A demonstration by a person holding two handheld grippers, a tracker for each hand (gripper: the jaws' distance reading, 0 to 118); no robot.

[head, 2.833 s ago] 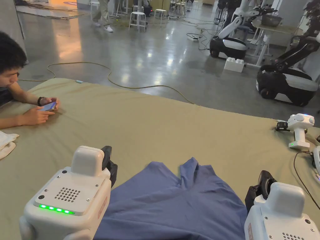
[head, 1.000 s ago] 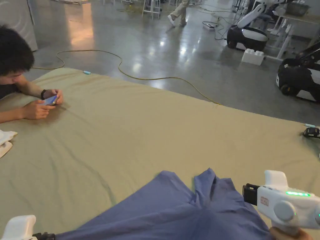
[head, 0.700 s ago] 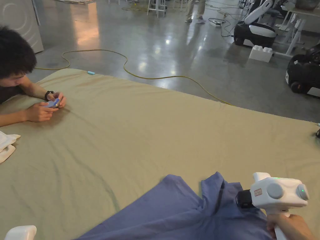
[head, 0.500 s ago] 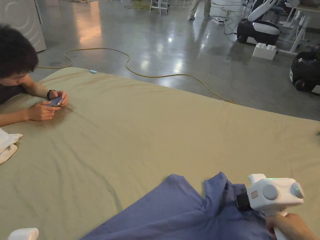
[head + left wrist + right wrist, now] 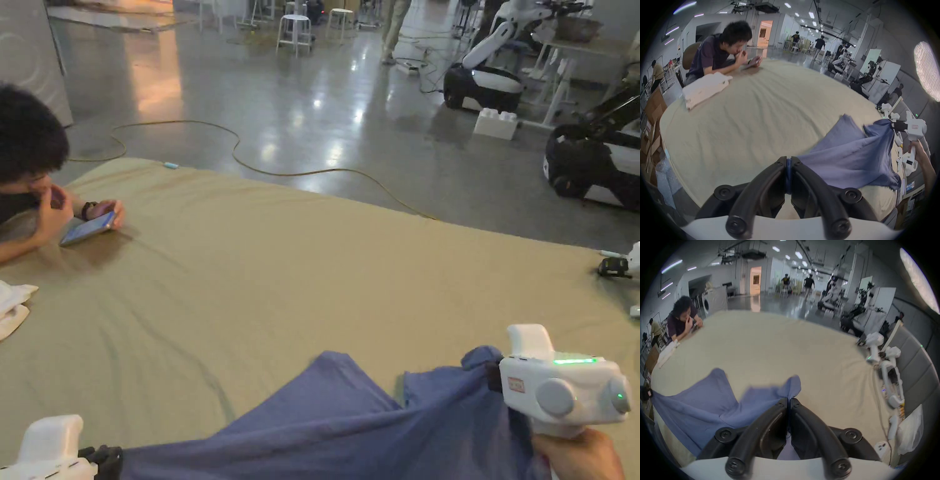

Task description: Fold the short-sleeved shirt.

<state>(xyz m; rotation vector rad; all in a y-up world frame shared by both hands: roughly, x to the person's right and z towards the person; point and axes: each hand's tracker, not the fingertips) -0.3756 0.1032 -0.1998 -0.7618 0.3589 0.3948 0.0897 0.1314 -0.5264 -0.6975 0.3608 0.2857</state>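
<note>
The crumpled blue cotton short-sleeved shirt point(image 5: 350, 419) hangs stretched low over the near edge of the olive cloth-covered table point(image 5: 325, 262). The left gripper point(image 5: 788, 160) and right gripper point(image 5: 788, 400) each pinch an opposite end, jaws closed on fabric. Its long axis runs straight between them.

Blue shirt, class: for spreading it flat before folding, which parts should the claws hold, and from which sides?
The two outer edges: left claw and right claw, each from its own side. The blue shirt already hangs taut between them.
</note>
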